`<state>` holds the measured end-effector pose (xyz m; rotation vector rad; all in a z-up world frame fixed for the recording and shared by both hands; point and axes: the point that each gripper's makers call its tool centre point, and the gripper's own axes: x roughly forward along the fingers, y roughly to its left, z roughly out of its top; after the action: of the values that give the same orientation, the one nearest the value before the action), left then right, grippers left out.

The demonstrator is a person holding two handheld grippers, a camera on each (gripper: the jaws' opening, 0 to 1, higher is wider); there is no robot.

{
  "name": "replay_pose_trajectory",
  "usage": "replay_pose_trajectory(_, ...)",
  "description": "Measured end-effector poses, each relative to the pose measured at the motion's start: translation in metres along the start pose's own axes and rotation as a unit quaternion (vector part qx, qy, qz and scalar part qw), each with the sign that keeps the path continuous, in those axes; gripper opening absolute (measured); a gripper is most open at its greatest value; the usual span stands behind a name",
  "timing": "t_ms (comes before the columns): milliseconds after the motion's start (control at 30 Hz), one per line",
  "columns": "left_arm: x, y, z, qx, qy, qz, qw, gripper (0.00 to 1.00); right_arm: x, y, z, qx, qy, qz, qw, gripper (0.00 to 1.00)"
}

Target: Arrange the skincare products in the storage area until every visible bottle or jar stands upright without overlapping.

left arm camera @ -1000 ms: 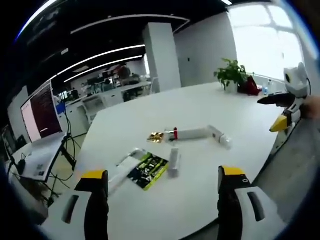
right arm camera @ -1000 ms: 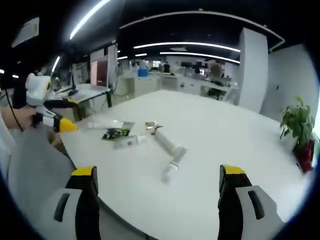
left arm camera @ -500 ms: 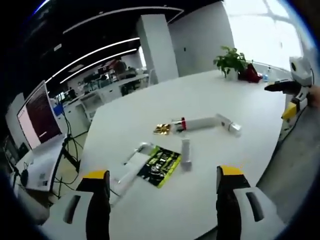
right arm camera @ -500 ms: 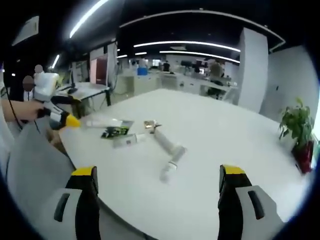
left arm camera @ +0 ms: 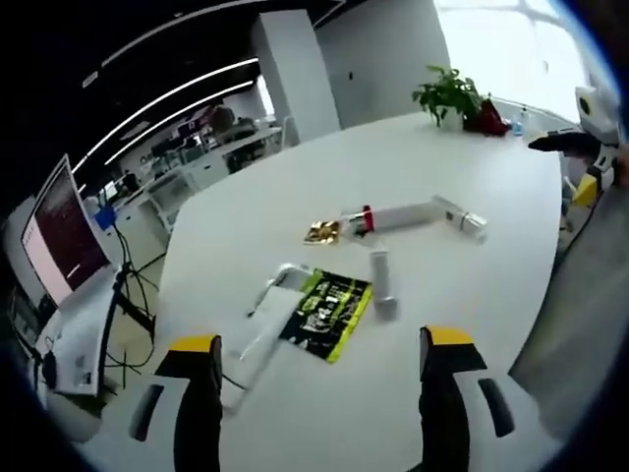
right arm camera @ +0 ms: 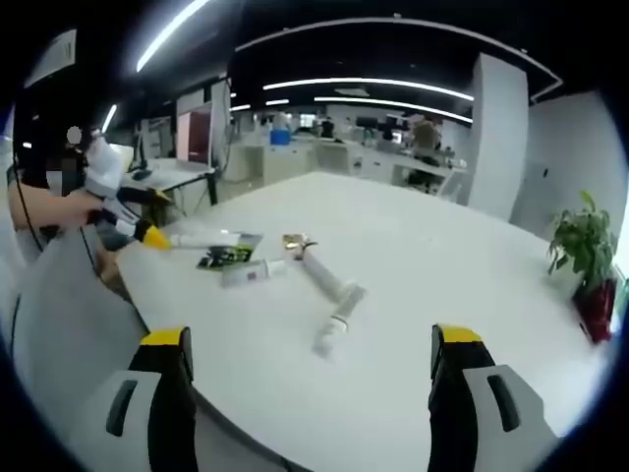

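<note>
Ahead of our left tongs, jaws apart, the nearest white tube lay flat on the surface, long axis running away; right tongs, also apart, stood farther off.

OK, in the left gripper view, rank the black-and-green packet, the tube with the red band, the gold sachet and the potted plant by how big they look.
1. Black-and-green packet
2. Tube with the red band, longer but slimmer, so close to first
3. Potted plant, far off, so its true size is unsure
4. Gold sachet
</note>
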<state>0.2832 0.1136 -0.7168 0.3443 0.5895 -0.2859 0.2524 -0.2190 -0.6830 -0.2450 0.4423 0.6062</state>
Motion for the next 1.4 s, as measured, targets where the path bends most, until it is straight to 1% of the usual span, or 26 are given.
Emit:
replay_pose_trajectory(33, 0.004, 0.002, -0.001, 0.001, 0.002, -0.003, 1.0000, 0.78, 0.000, 0.000, -0.001, 0.000, 0.003, 0.001, 1.0000, 0.99)
replay_pose_trajectory(100, 0.008, -0.001, -0.004, -0.001, 0.016, -0.015, 0.9998, 0.78, 0.000, 0.000, -0.002, -0.002, 0.006, -0.001, 1.0000, 0.99)
replay_pose_trajectory(200, 0.017, 0.004, -0.012, 0.004, 0.034, -0.028, 0.9990, 0.79, 0.000, 0.000, -0.005, -0.002, 0.012, 0.000, 0.9999, 0.99)
replay_pose_trajectory(367, 0.028, 0.014, -0.017, 0.019, 0.056, -0.038, 0.9975, 0.74, 0.001, 0.000, -0.006, -0.004, 0.015, -0.003, 0.9999, 0.99)
replay_pose_trajectory(467, 0.035, 0.019, -0.020, 0.031, 0.071, -0.044, 0.9960, 0.72, 0.001, -0.001, -0.005, -0.004, 0.015, -0.004, 0.9999, 0.98)
replay_pose_trajectory(633, 0.046, 0.032, -0.023, 0.041, 0.087, -0.056, 0.9938, 0.68, 0.002, -0.003, -0.007, -0.002, 0.020, -0.008, 0.9998, 0.98)
replay_pose_trajectory(667, 0.047, 0.033, -0.022, 0.045, 0.092, -0.060, 0.9930, 0.68, 0.002, -0.003, -0.007, -0.002, 0.021, -0.008, 0.9998, 0.98)
replay_pose_trajectory(833, 0.053, 0.037, -0.024, 0.036, 0.107, -0.072, 0.9910, 0.65, 0.001, -0.004, -0.008, -0.004, 0.023, -0.012, 0.9997, 0.98)
replay_pose_trajectory(900, 0.056, 0.041, -0.027, 0.042, 0.117, -0.079, 0.9891, 0.63, 0.001, -0.005, -0.009, -0.003, 0.025, -0.014, 0.9996, 0.98)
replay_pose_trajectory(967, 0.059, 0.042, -0.031, 0.062, 0.128, -0.087, 0.9860, 0.60, 0.002, -0.006, -0.009, -0.002, 0.026, -0.015, 0.9995, 0.98)
replay_pose_trajectory(1033, 0.067, 0.048, -0.037, 0.089, 0.136, -0.090, 0.9825, 0.59, 0.002, -0.006, -0.010, -0.001, 0.028, -0.016, 0.9995, 0.98)
replay_pose_trajectory(1067, 0.068, 0.047, -0.037, 0.093, 0.139, -0.092, 0.9816, 0.59, 0.002, -0.006, -0.010, -0.002, 0.028, -0.017, 0.9995, 0.98)
replay_pose_trajectory(1133, 0.073, 0.047, -0.038, 0.096, 0.141, -0.097, 0.9805, 0.59, 0.001, -0.007, -0.011, -0.004, 0.029, -0.018, 0.9994, 0.98)
replay_pose_trajectory(1233, 0.082, 0.051, -0.044, 0.107, 0.154, -0.104, 0.9768, 0.59, 0.002, -0.008, -0.013, -0.006, 0.033, -0.021, 0.9992, 0.98)
replay_pose_trajectory(1367, 0.087, 0.052, -0.045, 0.099, 0.167, -0.111, 0.9746, 0.56, 0.003, -0.007, -0.014, -0.008, 0.037, -0.022, 0.9990, 0.98)
replay_pose_trajectory(1400, 0.092, 0.056, -0.048, 0.102, 0.170, -0.112, 0.9738, 0.55, 0.003, -0.008, -0.013, -0.009, 0.038, -0.024, 0.9990, 0.98)
